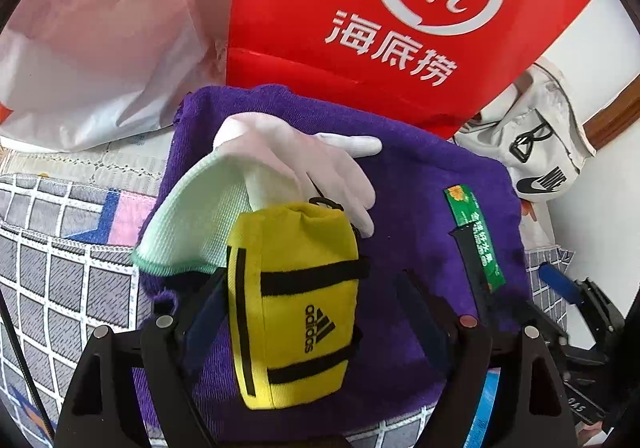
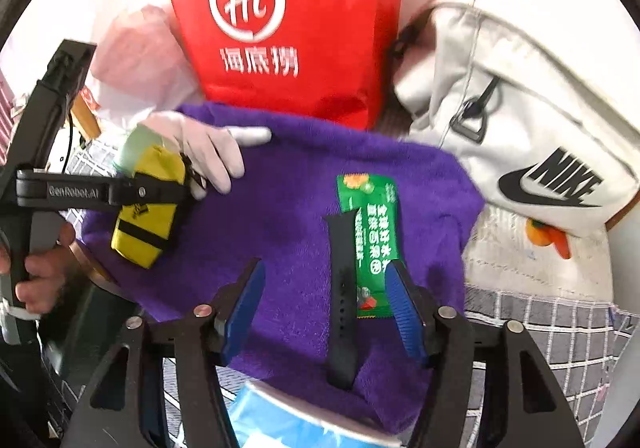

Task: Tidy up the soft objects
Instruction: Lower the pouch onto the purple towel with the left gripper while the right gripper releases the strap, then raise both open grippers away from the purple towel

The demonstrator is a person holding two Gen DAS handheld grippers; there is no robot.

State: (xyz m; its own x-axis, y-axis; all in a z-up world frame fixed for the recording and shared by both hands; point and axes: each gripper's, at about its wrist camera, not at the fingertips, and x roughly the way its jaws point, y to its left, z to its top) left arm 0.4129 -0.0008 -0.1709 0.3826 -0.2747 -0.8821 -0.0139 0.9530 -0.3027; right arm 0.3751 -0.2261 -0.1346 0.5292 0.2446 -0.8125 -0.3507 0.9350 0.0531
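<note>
Purple towel (image 1: pixel 420 208), spread flat over a checked cover (image 1: pixel 60 268); bears all small items. Yellow pouch (image 1: pixel 296 312), black-striped, lying at the towel's left side between the left gripper's (image 1: pixel 308 288) jaws, which stand apart; pads not seen pressing it. Pale green cloth (image 1: pixel 192 220), folded, just behind the pouch and partly under it. White glove (image 1: pixel 320 164), touching the cloth and the pouch top, fingers pointing right. Green sachet (image 2: pixel 370 240), lengthwise at the towel's right side. Black strap (image 2: pixel 342 296), lengthwise, touching the sachet's left edge. Right gripper (image 2: pixel 324 308), blue pads spread wide over strap and sachet, closed on neither. Red bag (image 2: pixel 288 20), upright behind the towel. White bag (image 2: pixel 520 128), black logo, right of the red bag.
</note>
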